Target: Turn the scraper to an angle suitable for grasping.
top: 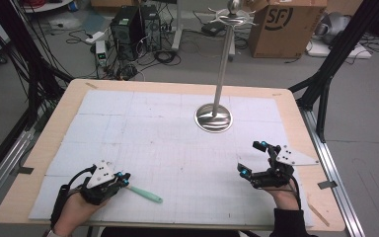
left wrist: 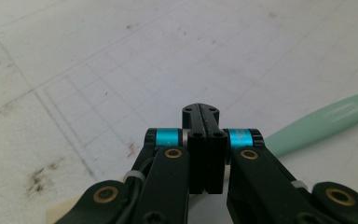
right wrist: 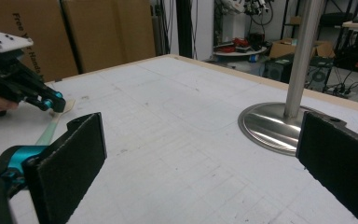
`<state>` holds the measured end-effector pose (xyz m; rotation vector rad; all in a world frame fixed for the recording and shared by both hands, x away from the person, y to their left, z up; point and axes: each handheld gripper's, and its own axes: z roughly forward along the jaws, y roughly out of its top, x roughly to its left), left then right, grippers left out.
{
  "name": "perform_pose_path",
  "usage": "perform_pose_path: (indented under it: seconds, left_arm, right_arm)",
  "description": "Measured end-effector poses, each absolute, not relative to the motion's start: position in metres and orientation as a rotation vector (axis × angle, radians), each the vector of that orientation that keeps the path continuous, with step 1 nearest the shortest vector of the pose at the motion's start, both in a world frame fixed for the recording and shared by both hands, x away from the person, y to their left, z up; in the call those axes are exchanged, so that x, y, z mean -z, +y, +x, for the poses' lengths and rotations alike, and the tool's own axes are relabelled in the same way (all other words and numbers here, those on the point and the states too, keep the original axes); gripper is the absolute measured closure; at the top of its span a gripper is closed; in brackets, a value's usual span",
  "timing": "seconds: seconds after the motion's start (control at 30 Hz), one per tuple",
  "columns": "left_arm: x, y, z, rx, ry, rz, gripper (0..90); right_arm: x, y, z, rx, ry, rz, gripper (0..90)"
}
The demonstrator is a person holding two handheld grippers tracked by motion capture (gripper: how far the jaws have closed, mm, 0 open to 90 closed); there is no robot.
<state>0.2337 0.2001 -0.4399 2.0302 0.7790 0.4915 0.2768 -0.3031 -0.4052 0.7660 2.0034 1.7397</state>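
- Left claw jaws pressed together; mint green tool lies flat on the counter just beside the tips. Cannot tell from the left gripper view whether its near end is pinched.
- Right claw spread wide, holding nothing, well apart from the tool, nearer the steel stand.
- Judgement: the grip on the handle end needs confirming before any lift.
- Advice: lift level and slowly, keep the right claw open and low, approach the free end squarely, avoid the stand base.
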Motion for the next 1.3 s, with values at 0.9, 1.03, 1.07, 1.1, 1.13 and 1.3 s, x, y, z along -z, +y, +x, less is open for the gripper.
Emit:
perform_pose_path:
  seconds: [0.9, 1.03, 1.07, 1.1, 1.13, 1.3]
  left_arm:
    - [0.452, 0.172, 0.221, -0.386, 0.651, 2.141, 89.8]
    - [0.451, 0.168, 0.230, -0.380, 0.672, 2.143, 89.8]
    - [0.451, 0.167, 0.232, -0.381, 0.674, 2.143, 89.8]
    - [0.451, 0.165, 0.235, -0.379, 0.684, 2.141, 89.8]
    - [0.451, 0.165, 0.238, -0.379, 0.689, 2.141, 89.8]
    - [0.451, 0.161, 0.251, -0.374, 0.719, 2.137, 89.8]
  right_arm:
    - [0.405, -0.302, 0.277, -1.742, 2.005, 0.767, 0.7]
    - [0.406, -0.302, 0.277, -1.741, 2.009, 0.766, 0.7]
    - [0.406, -0.302, 0.278, -1.742, 2.008, 0.767, 0.7]
    - [0.406, -0.302, 0.278, -1.742, 2.008, 0.767, 0.7]
    - [0.406, -0.302, 0.277, -1.743, 2.009, 0.772, 0.7]
    - [0.406, -0.303, 0.278, -1.741, 2.008, 0.772, 0.7]
